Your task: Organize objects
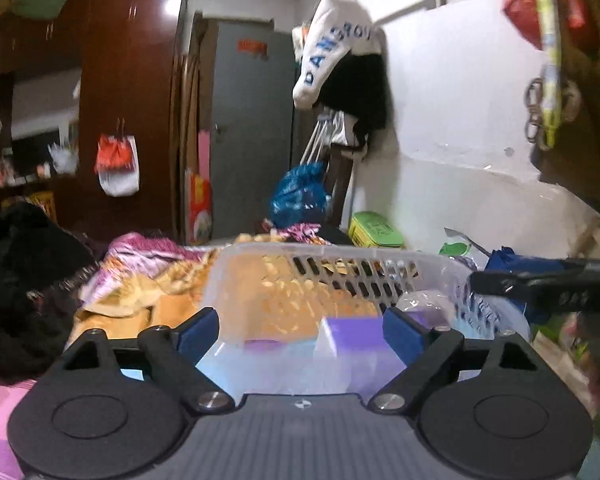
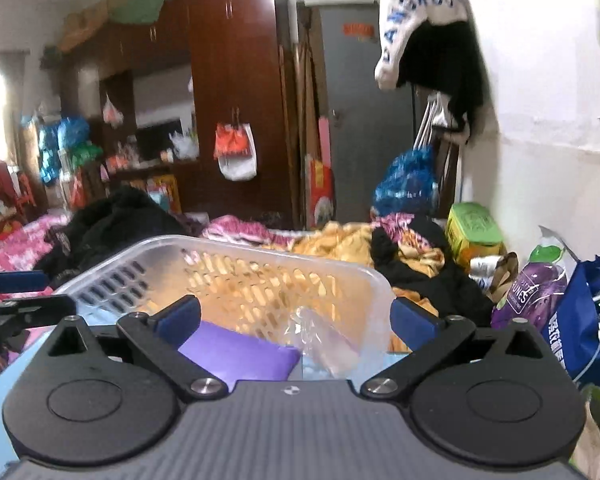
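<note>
Currently both claws sit wide apart, nothing clamped.

L claw [image 1: 300, 328]: pads spread, w/ the clear basket [image 1: 260, 264] directly ahead, its near rim between the pads but no contact visible. Inside, just fwd of the pads: purple item [image 1: 352, 336] and crinkled clear plastic [image 1: 416, 300]. Only the L view shows the R claw's black finger [image 1: 540, 280] entering from the right over the basket's right rim, plus a green-lidded box [image 1: 376, 230] beyond the basket, right of centre.

R claw [image 2: 296, 320]: pads likewise spread; basket [image 2: 140, 252] ahead and slightly left, its right corner close to the R pad. Purple item [image 2: 236, 350] lies nearest, by the left pad; clear plastic [image 2: 324, 332] beside it. Only the R view shows the L claw's blue-padded finger [image 2: 20, 280] at far left, a purple prunes bag [image 2: 528, 296] and a blue bag [image 2: 584, 320] to the right.

Farther out, both views: orange blanket [image 2: 340, 240], dark wardrobe [image 2: 236, 80], grey door [image 2: 360, 120].
</note>
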`<action>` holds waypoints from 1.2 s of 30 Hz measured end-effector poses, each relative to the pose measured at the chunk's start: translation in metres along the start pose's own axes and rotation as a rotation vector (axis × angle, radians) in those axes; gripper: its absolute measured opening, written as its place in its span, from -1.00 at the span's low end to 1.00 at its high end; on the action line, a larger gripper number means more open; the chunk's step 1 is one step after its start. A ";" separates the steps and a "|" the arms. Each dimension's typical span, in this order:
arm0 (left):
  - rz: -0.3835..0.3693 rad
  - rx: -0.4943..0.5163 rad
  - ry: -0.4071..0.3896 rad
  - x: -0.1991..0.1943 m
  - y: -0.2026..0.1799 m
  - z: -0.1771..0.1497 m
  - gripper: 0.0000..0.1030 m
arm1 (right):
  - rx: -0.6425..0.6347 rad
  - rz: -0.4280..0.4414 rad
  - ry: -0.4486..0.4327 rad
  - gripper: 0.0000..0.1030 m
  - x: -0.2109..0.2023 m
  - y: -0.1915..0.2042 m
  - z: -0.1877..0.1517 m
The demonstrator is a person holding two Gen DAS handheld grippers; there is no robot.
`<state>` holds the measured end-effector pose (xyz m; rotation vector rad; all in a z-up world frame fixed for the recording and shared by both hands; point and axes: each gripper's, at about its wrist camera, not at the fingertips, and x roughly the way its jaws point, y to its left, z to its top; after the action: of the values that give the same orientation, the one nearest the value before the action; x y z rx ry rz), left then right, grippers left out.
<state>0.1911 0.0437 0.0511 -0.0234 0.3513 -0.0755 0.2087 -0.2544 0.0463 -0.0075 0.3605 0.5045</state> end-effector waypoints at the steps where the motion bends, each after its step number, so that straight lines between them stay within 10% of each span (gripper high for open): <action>1: 0.004 0.009 -0.008 -0.013 0.001 -0.010 0.78 | 0.011 0.025 -0.004 1.00 -0.012 0.000 -0.012; 11: -0.048 -0.045 -0.022 -0.087 0.042 -0.118 0.77 | -0.054 0.288 0.000 1.00 -0.073 0.055 -0.132; 19: -0.157 -0.039 0.035 -0.079 0.070 -0.155 0.62 | -0.178 0.346 0.075 0.29 -0.044 0.088 -0.148; 30: -0.269 0.040 0.048 -0.070 0.052 -0.169 0.54 | -0.180 0.410 0.073 0.01 -0.034 0.099 -0.154; 36: -0.300 0.037 0.041 -0.069 0.049 -0.170 0.13 | -0.186 0.439 0.072 -0.28 -0.038 0.100 -0.159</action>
<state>0.0716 0.0961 -0.0871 -0.0384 0.3851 -0.3799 0.0771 -0.1992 -0.0814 -0.1295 0.3860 0.9727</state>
